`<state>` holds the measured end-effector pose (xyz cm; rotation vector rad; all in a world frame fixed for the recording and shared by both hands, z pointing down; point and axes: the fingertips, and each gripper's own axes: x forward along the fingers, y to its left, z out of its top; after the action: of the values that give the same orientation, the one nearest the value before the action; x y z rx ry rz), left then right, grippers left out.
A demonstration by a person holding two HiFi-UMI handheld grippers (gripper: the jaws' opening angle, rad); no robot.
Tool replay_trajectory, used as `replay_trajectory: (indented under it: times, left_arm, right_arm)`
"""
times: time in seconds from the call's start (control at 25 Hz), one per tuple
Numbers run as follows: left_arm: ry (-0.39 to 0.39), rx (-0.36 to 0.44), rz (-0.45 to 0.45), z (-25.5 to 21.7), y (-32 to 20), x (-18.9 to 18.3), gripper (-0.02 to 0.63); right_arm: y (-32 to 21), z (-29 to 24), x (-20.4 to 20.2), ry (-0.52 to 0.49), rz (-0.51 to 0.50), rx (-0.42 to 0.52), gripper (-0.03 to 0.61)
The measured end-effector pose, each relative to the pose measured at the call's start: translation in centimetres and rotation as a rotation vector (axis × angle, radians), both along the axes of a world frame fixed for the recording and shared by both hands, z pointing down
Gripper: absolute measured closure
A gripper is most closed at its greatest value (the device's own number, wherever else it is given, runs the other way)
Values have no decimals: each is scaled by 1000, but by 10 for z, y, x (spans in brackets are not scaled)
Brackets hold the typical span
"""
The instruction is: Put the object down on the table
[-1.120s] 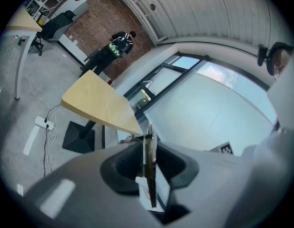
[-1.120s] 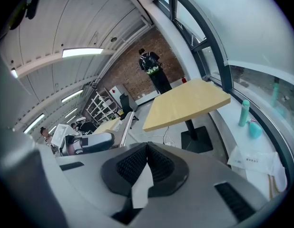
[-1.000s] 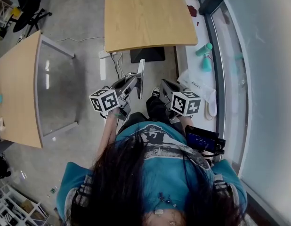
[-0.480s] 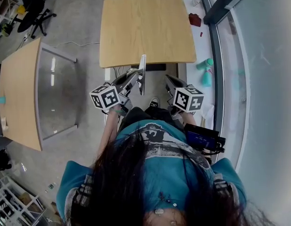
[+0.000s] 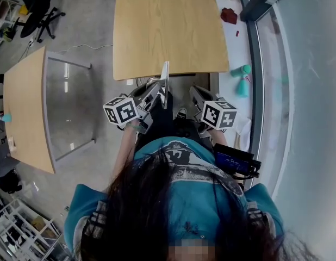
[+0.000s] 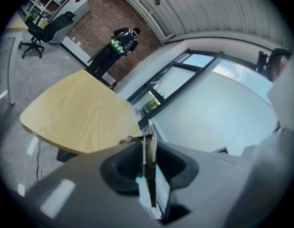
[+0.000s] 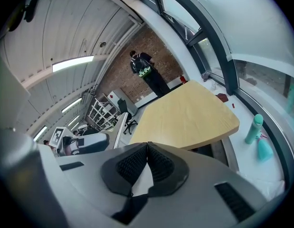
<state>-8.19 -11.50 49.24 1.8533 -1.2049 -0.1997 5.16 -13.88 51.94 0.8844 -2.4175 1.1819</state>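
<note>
A person in a teal shirt, seen from above, faced the near edge of a wooden table with one two-jaw gripper in each hand. The left gripper had its jaws clamped on a single thin flat object, which it held upright on its edge. In the head view the object's far end overlapped the near edge of the table, but the object was held in the air, not lying on the tabletop. In the left gripper view it appeared edge-on as a narrow strip between the two dark pads.

The right gripper was level with the left one, just short of the same near edge. Its jaws were closed tip to tip with nothing between them. Each gripper carried one marker cube, two in all: the left cube and the right cube.

A second wooden table stood well apart on the person's left, with a small teal item near its outer edge. On the white ledge beside the window, off the first table's right edge, were a teal bottle and a second teal container just beside it. One red item lay farther along the ledge. One black office chair stood on the floor at the far left. Both gripper views showed one distant figure in front of a brick wall.
</note>
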Motion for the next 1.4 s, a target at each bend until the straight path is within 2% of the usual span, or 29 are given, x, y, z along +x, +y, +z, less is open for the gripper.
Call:
replay_trajectory:
  times: [0.36,0.6,0.88,1.2,1.4]
  left_arm:
    - [7,-3,109,11,-85,4,526]
    - [1,-7,180,21,-158,-15,526]
    - [5,-13,210,49,-259,-36,526]
    - [23,-119,183,106,-349,-64,526]
    - [122,-230,106,150,-384,-75,526]
  right_arm:
    - [-66,2,5,15,95,6,571]
    - [-116,-2,-14,35,154,4,571]
    - [-164,4,-37,66,179,-7,571]
    - [-194,12,-57,109,198,-38,571]
    - [-200,21,-60,141,209,-73,571]
